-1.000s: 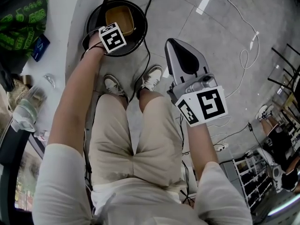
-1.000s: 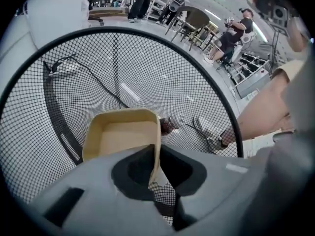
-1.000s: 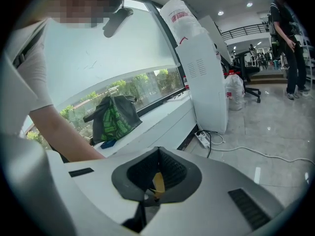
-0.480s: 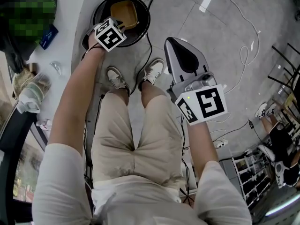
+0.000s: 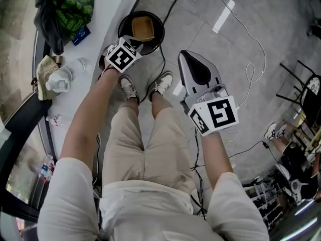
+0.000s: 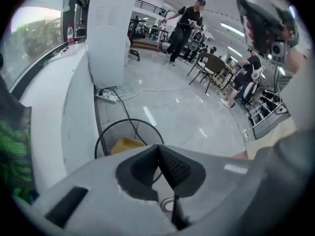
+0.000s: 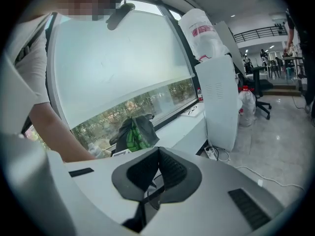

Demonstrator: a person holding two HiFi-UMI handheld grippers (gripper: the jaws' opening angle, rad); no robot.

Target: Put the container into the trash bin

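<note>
The brown, square container point(image 5: 142, 28) lies inside the round black trash bin point(image 5: 159, 30) on the floor. The left gripper view shows the container point(image 6: 126, 145) behind the wire rim of the bin point(image 6: 129, 123). My left gripper point(image 5: 122, 54) hangs above the bin's near edge, apart from the container. Its jaws point(image 6: 158, 147) are shut with nothing between them. My right gripper point(image 5: 184, 54) is held over the floor to the right of the bin. It is also shut point(image 7: 158, 149) and empty, facing the window.
A white counter point(image 5: 95, 69) runs along the left with a plastic cup point(image 5: 59, 79), a cloth and a dark bag with green print point(image 5: 67, 9). Cables point(image 5: 251, 39) trail across the floor. My shoes point(image 5: 163, 83) stand near the bin. Chairs and people are further off.
Both grippers have risen. The left one has lifted away from the bin, and the container stays inside. The head view now takes in more of the counter.
</note>
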